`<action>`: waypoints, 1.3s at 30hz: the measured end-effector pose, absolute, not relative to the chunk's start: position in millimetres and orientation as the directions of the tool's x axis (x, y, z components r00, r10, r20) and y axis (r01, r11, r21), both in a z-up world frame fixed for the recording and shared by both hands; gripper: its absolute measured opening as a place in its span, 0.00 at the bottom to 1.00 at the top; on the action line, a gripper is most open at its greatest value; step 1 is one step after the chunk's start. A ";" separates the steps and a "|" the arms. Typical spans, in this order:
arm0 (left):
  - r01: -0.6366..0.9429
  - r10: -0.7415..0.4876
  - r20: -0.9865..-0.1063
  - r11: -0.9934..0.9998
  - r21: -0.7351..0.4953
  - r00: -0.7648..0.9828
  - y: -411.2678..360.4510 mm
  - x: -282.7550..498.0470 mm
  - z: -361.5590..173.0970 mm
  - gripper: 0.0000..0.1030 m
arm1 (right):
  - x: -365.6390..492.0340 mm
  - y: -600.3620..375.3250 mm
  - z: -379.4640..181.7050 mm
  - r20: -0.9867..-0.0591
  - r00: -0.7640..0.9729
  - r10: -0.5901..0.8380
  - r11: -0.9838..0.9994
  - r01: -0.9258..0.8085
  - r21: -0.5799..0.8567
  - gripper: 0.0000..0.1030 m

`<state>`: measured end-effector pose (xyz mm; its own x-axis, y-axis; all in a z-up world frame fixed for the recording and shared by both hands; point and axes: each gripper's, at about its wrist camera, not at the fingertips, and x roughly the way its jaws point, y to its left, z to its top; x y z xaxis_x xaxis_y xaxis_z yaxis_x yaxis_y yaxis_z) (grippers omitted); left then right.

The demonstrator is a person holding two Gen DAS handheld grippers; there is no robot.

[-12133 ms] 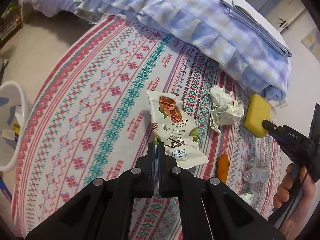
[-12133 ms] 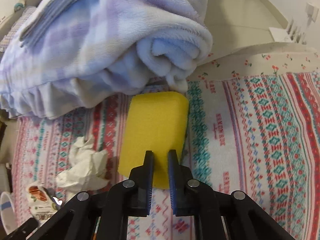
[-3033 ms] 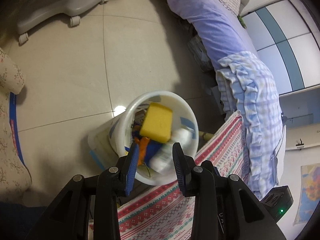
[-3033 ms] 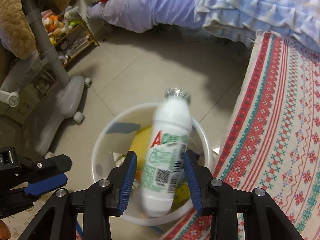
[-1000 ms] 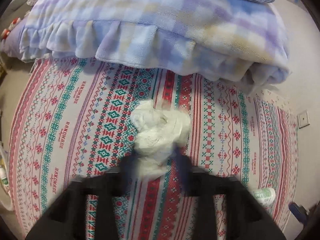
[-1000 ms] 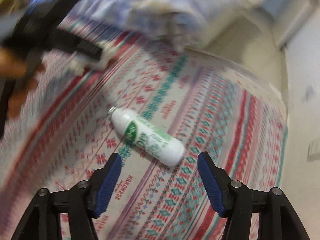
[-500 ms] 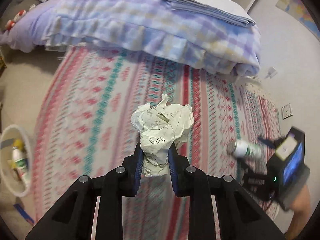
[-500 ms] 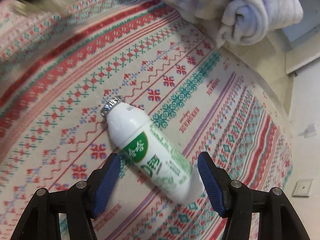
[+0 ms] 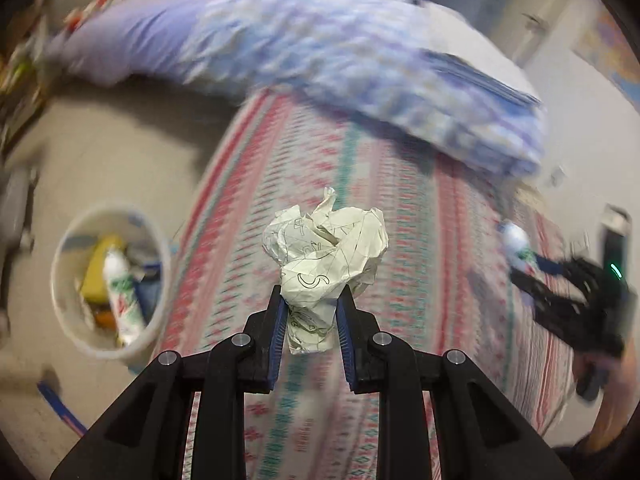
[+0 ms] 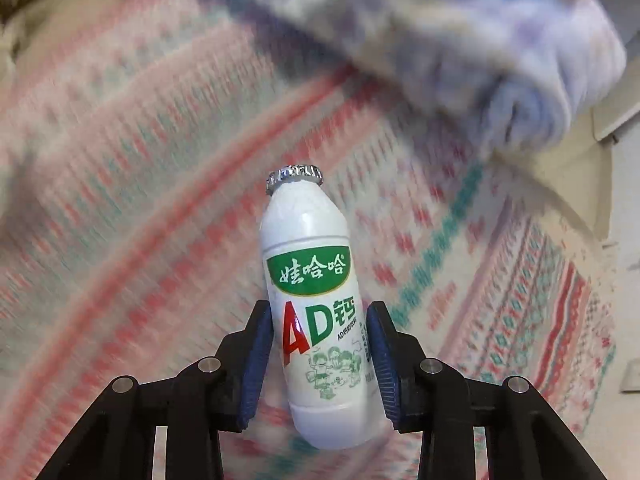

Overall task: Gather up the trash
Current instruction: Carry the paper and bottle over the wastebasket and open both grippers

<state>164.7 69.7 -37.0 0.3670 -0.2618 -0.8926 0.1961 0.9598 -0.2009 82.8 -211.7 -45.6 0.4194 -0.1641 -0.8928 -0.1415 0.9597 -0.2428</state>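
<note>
My left gripper [image 9: 311, 312] is shut on a crumpled ball of white paper [image 9: 326, 256] and holds it above the patterned bedspread [image 9: 352, 184]. My right gripper [image 10: 319, 334] is shut on a white drink bottle [image 10: 314, 292] with a green label and silver cap, lifted off the bedspread [image 10: 140, 160]. In the left wrist view the right gripper [image 9: 532, 268] with the bottle [image 9: 516, 240] shows at the far right. A white trash bucket [image 9: 64, 240] stands on the floor at the left, holding a yellow sponge [image 9: 98, 268], another white bottle [image 9: 122, 296] and other trash.
A blue checked blanket [image 9: 360, 64] lies folded across the far end of the bed; its rolled edge [image 10: 500, 60] is just beyond the bottle. The beige tiled floor [image 9: 112, 152] lies left of the bed. Both views are motion-blurred.
My right gripper has closed on the bottle and lifted it off the bedspread. My left gripper, holding the paper ball, has swung left, so the bucket looks nearer.
</note>
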 end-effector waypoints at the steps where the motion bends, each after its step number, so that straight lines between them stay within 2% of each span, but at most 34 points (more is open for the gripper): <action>1: 0.168 -0.273 -0.896 0.959 -0.227 0.351 80.5 170.2 -40.0 0.25 | 83.7 -201.8 -40.9 -0.888 0.432 -0.156 0.961 -0.143 -0.238 0.41; 8: 0.024 -0.293 -0.879 0.951 -0.307 0.377 160.0 185.7 -38.0 0.25 | 91.6 -134.1 -25.8 -0.867 0.498 -0.028 0.972 -0.188 -0.140 0.41; 23: -0.205 -0.296 -0.886 0.901 -0.383 0.357 276.8 188.5 -59.1 0.25 | 114.0 -11.2 -52.5 -0.864 0.473 0.171 0.958 -0.286 0.033 0.41; 28: -0.214 -0.294 -0.885 0.898 -0.385 0.360 286.5 189.5 -61.8 0.25 | 121.0 22.3 -61.1 -0.863 0.461 0.208 0.950 -0.304 0.067 0.41; 35: -0.164 -0.220 -0.906 0.942 -0.294 0.363 276.8 187.0 -63.0 0.25 | 127.4 53.6 -66.5 -0.864 0.454 0.220 0.943 -0.324 0.069 0.41; 39: -0.153 -0.214 -0.910 0.947 -0.282 0.355 276.1 186.4 -66.3 0.25 | 132.3 64.8 -68.5 -0.864 0.447 0.232 0.942 -0.324 0.085 0.41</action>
<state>186.4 276.1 -66.3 0.3548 -0.2142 -0.9101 -0.1526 0.9471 -0.2824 132.3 64.8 -68.5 0.4465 0.2318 -0.8642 -0.3244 0.9421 0.0850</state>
